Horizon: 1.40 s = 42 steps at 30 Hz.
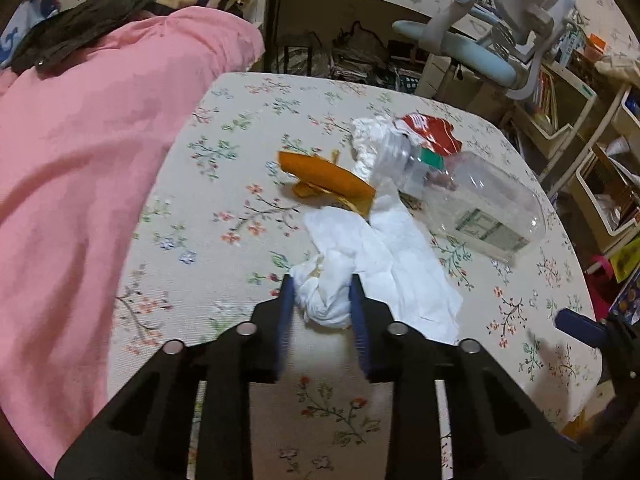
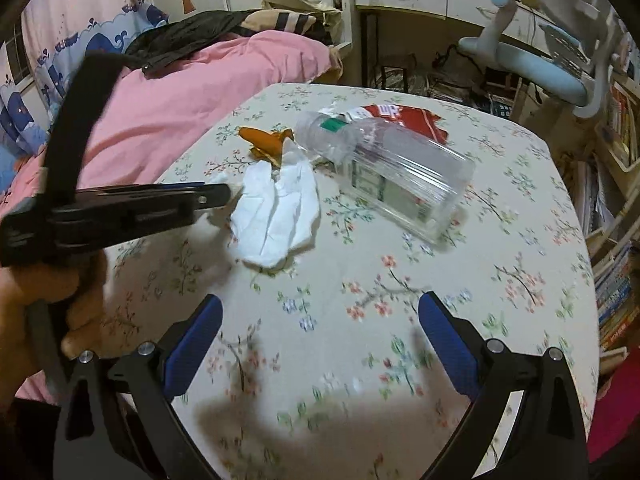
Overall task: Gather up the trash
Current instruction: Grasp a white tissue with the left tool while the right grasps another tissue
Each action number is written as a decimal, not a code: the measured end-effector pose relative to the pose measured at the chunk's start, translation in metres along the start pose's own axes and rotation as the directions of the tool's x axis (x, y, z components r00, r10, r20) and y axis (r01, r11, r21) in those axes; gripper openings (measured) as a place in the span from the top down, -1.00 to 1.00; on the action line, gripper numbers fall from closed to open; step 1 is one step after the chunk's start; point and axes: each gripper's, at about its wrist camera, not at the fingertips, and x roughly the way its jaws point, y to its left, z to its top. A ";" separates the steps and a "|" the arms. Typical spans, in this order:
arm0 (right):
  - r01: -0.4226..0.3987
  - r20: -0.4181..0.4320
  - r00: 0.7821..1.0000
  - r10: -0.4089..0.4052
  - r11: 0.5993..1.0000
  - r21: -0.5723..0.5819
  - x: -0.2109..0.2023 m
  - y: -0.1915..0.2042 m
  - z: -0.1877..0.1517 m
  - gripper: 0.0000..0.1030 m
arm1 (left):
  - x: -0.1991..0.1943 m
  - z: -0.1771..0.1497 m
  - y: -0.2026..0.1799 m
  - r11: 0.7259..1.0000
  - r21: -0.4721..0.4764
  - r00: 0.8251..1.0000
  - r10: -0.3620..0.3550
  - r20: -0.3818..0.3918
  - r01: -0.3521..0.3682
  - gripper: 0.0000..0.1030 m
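Trash lies on the floral table [image 1: 224, 200]: crumpled white tissue [image 1: 360, 256], an orange peel [image 1: 324, 178], a clear plastic bottle [image 1: 476, 196] on its side and a red wrapper [image 1: 430, 130]. My left gripper [image 1: 322, 300] has its blue fingers closed around the near end of the tissue. In the right wrist view the left gripper [image 2: 224, 194] reaches the tissue [image 2: 276, 216] from the left; the peel [image 2: 266, 142], bottle [image 2: 392, 174] and wrapper [image 2: 404, 118] lie beyond. My right gripper [image 2: 320, 320] is open and empty above bare tablecloth [image 2: 500, 208].
A bed with a pink blanket [image 1: 100, 152] borders the table's left side. A blue-grey desk chair [image 1: 512, 32] and a desk stand behind the table. Shelves with books and bins [image 1: 600, 160] stand to the right.
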 end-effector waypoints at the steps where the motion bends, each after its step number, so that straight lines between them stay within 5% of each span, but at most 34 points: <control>1: -0.001 0.002 1.000 0.001 1.000 -0.005 0.003 0.002 0.003 -0.83 | -0.002 0.002 0.004 1.000 -0.013 1.000 0.002 -0.001 -0.002 0.57; 9: -0.055 0.021 0.998 0.056 0.998 -0.018 0.029 0.016 0.028 -0.83 | -0.035 0.014 0.033 0.992 -0.116 0.998 0.052 0.045 -0.047 0.58; 19: -0.055 -0.023 0.998 0.054 0.997 -0.047 0.065 0.027 0.046 -0.50 | -0.046 0.019 0.022 0.996 -0.050 0.994 0.078 0.070 -0.075 0.56; 24: -0.052 -0.037 0.998 0.050 0.997 -0.063 0.068 0.026 0.045 -0.10 | -0.043 0.022 0.021 0.996 -0.037 0.995 0.079 0.066 -0.077 0.56; 28: -0.051 -0.034 0.998 0.048 0.996 -0.070 0.067 0.022 0.046 0.55 | -0.042 0.023 0.023 0.996 -0.039 0.995 0.080 0.063 -0.078 0.56; 31: -0.076 -0.040 0.997 0.073 0.995 -0.060 0.063 0.019 0.045 0.73 | -0.042 0.024 0.023 0.996 -0.040 0.995 0.081 0.063 -0.079 0.56; 42: -0.193 0.016 0.981 0.193 0.981 0.010 0.018 0.012 0.035 0.76 | -0.062 0.018 0.017 0.999 -0.019 0.990 0.035 0.133 -0.032 0.57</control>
